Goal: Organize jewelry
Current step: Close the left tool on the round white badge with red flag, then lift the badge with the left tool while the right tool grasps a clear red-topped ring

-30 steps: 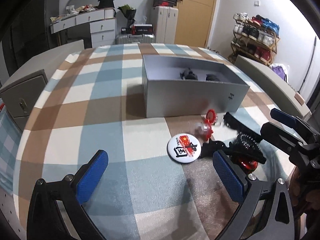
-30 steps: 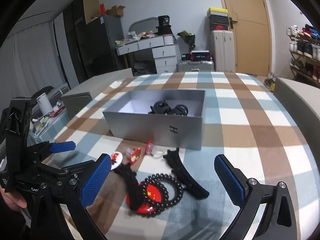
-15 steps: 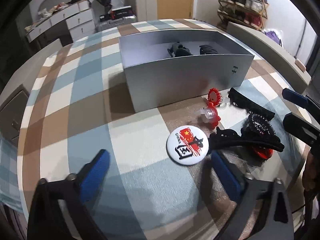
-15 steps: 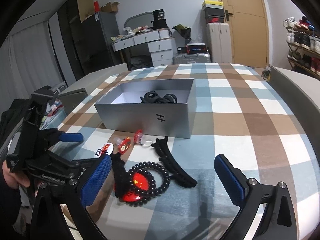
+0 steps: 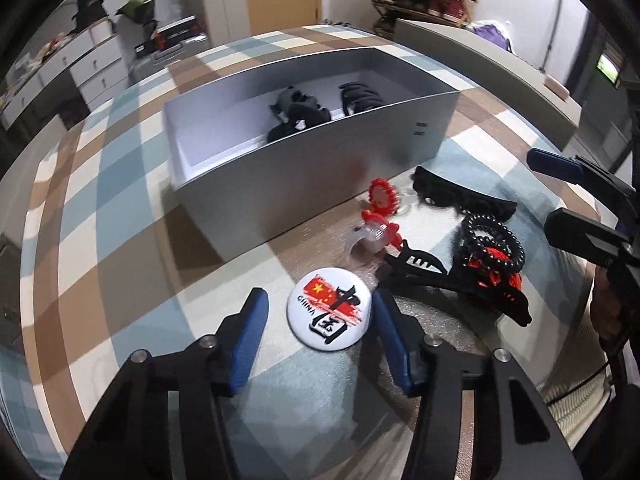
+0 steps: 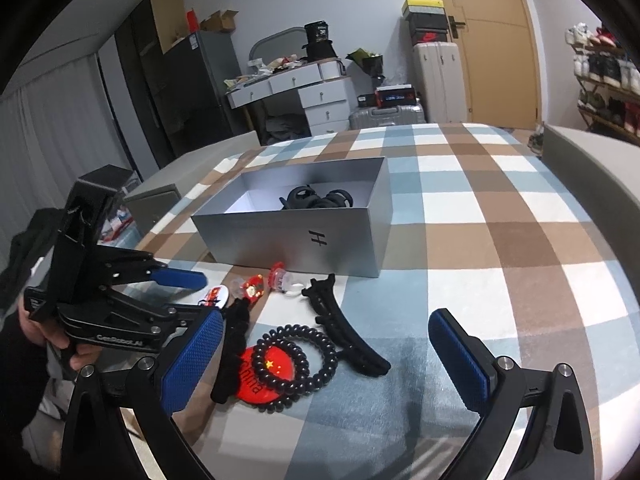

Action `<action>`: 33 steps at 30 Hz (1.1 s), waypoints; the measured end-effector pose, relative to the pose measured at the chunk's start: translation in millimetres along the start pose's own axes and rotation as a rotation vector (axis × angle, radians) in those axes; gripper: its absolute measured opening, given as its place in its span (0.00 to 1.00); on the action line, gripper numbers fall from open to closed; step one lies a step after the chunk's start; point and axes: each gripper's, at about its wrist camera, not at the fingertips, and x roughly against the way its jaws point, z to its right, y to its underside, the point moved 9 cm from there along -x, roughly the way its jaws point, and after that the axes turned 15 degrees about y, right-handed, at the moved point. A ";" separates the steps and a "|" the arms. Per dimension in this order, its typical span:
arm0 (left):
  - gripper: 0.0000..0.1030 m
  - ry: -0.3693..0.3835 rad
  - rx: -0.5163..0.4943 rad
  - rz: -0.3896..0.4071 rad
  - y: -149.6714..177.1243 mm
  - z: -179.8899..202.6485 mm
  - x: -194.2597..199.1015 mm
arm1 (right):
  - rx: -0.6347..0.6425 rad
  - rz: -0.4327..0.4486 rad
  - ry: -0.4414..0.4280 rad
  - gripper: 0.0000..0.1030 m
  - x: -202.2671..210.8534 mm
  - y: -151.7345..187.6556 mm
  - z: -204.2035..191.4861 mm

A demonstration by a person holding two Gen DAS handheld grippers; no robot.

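A white round badge (image 5: 329, 307) with a red flag lies on the checked table, between the blue pads of my left gripper (image 5: 318, 320), whose jaws stand partly closed around it, not clearly touching. Right of it lie two red-and-clear clips (image 5: 378, 216), black hair claws (image 5: 452, 284) and a black bead bracelet (image 5: 494, 242) over a red badge. A grey open box (image 5: 320, 168) holds black hair clips (image 5: 298, 114). My right gripper (image 6: 324, 356) is open and empty above the bracelet (image 6: 298, 364) and red badge (image 6: 264, 380). A long black claw (image 6: 344, 332) lies beside them.
The grey box (image 6: 296, 236) stands mid-table. The left gripper (image 6: 180, 284) shows at the left of the right wrist view. Grey padded benches (image 6: 592, 168) flank the table. Drawers, suitcases and a shoe rack stand behind.
My left gripper has moved forward and down to the white badge and its jaws have narrowed around it. My right gripper has stayed nearly still, open.
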 end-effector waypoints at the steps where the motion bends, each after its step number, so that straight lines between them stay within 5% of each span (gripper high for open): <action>1: 0.46 0.007 -0.011 -0.003 -1.2 -0.4 -0.9 | 0.001 -0.001 -0.001 1.00 0.4 0.1 -0.1; 4: 0.37 0.019 -0.023 -0.019 -5.5 -3.0 -2.9 | 0.007 0.008 0.011 1.00 1.5 -0.4 0.5; 13: 0.36 0.034 -0.011 -0.024 -1.3 0.5 -0.8 | -0.006 -0.003 -0.008 1.00 2.8 -2.0 1.1; 23: 0.36 0.015 0.103 0.068 7.3 -14.3 22.1 | -0.079 -0.134 -0.241 0.98 -10.2 -12.9 -32.1; 33: 0.36 -0.031 0.206 0.172 17.9 -34.4 50.6 | 0.009 -0.238 -0.280 0.87 -37.3 -13.0 -79.2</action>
